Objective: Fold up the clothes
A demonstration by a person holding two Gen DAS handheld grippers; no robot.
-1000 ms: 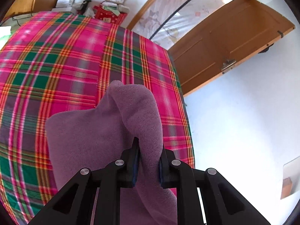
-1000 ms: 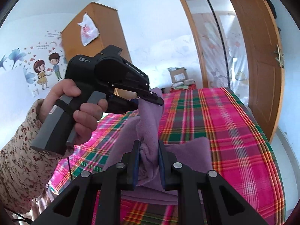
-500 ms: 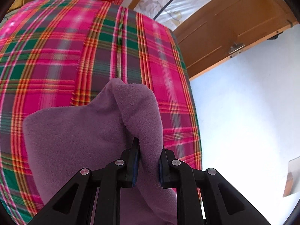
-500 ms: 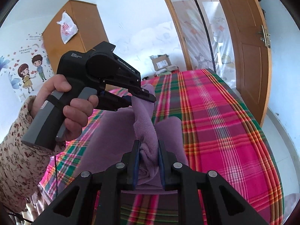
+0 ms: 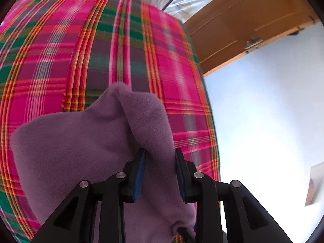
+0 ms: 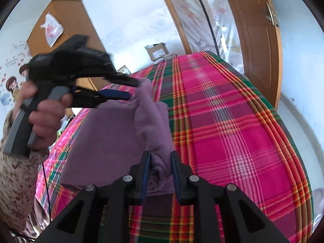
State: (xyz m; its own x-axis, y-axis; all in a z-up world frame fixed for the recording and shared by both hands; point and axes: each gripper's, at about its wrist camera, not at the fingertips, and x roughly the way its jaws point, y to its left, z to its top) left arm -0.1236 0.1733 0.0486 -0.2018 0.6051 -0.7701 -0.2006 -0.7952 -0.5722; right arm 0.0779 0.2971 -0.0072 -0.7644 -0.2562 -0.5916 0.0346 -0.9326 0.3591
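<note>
My right gripper [image 6: 161, 162] is clenched on a bunched fold of the purple fleece garment [image 6: 113, 137], the cloth filling the gap between my blue-padded fingers [image 6: 146, 174]. My left gripper [image 5: 160, 162] grasps another ridge of the same garment [image 5: 81, 147], its fabric pinched up between the pads and spilling down past them. From the right wrist view my left gripper [image 6: 123, 90] shows blurred, with a corner of the fleece at its tips, and my left hand [image 6: 43, 113] in a floral sleeve [image 6: 14, 180] wraps its grey handle. The garment hangs between both grips and drapes onto the bed [image 6: 232, 131], covered in a pink, green and orange plaid sheet; it lies toward the near left part of the bed in the right wrist view, close to the right edge in the left wrist view. Beyond the far edge of the bed sits a cardboard box [image 6: 158, 51]. Farther off stand a wooden wardrobe [image 6: 66, 26] with a plastic bag [image 6: 51, 29] hung on it, and an open wooden door [image 6: 257, 32].
</note>
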